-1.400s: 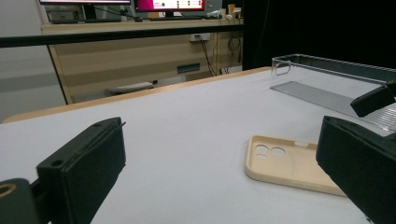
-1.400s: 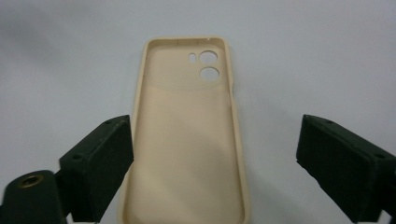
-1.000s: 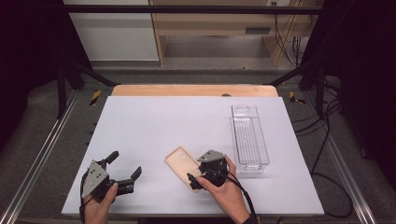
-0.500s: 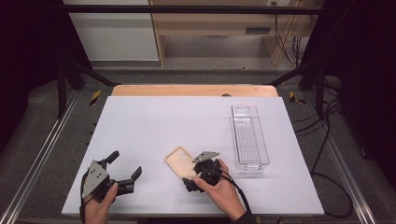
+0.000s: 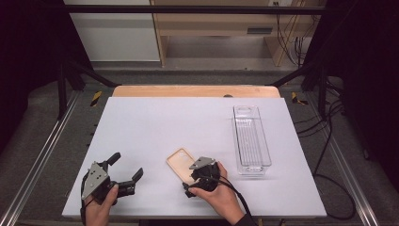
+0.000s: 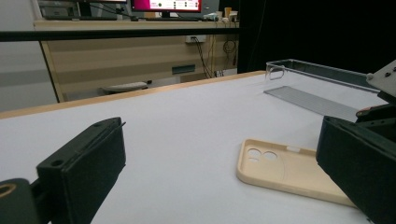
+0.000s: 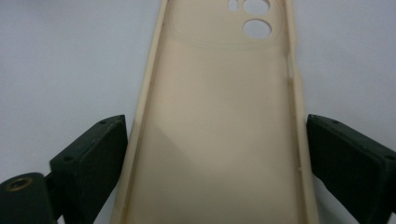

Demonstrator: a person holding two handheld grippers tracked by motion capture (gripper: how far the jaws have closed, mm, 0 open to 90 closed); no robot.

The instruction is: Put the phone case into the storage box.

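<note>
The white desk carries everything here, and the largest thing on it is a clear plastic bin, lying lengthwise close to the right edge and looking empty. Next in size is the beige phone case, lying hollow side up near the middle of the front edge, its camera cut-outs toward the far end. The right gripper sits at the near end of the case; in the right gripper view its black jaws stand spread on either side of the case's long walls, just beside them but not yet pressing (a thin strip of desk shows between the right jaw and the wall). The left gripper rests near the front left corner, well apart from the case, its jaws wide apart and holding nothing. The step in hand, I judge, is the grasp of the case: the jaws are lined up around it. The next move calls for closing squarely on both walls, gently enough that the thin shell doesn't bow or pop out, then lifting, probably toward the bin.
</note>
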